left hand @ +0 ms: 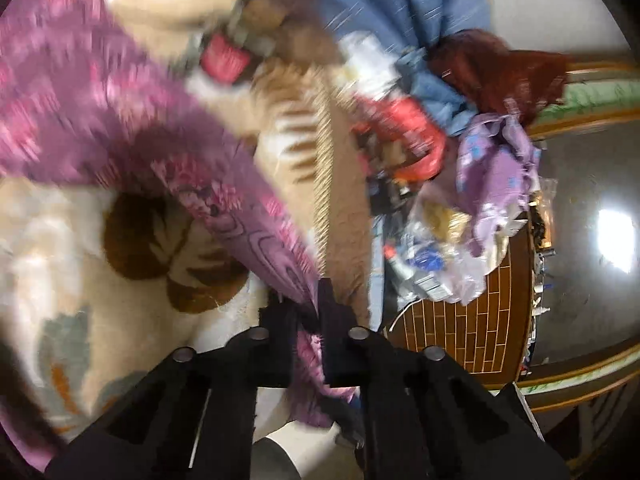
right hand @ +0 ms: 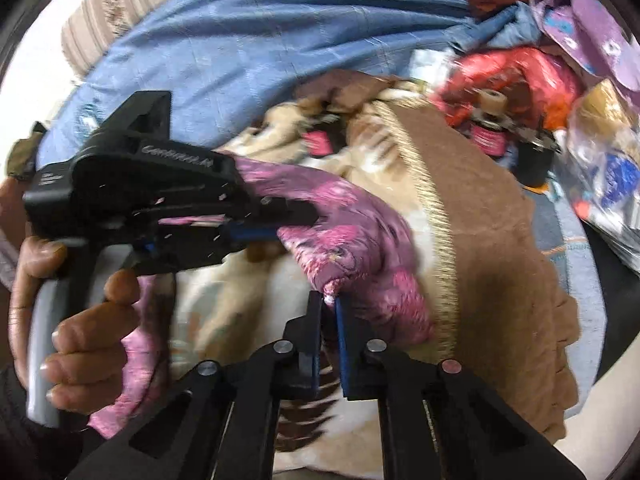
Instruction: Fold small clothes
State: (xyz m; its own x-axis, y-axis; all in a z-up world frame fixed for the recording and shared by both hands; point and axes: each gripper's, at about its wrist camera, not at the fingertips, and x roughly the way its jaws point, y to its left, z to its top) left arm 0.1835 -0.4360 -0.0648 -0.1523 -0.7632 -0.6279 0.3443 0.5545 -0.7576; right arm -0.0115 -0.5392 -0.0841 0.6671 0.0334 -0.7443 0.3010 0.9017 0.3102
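Note:
A small pink and purple patterned garment [left hand: 92,108] hangs stretched above a beige and brown floral blanket [left hand: 48,240]. My left gripper [left hand: 310,308] is shut on one edge of it. In the right wrist view my right gripper [right hand: 330,300] is shut on another corner of the same garment [right hand: 352,232]. The left gripper [right hand: 296,216] also shows there, held in a hand at the left, its jaws clamped on the cloth. The garment sags between the two grippers. Both views are motion-blurred.
A blue cloth [right hand: 248,40] lies behind the blanket [right hand: 488,240]. Red and purple bags and clutter [right hand: 516,76] pile at the right. A brown tiled table top [left hand: 472,328] and more bags [left hand: 496,168] show in the left wrist view.

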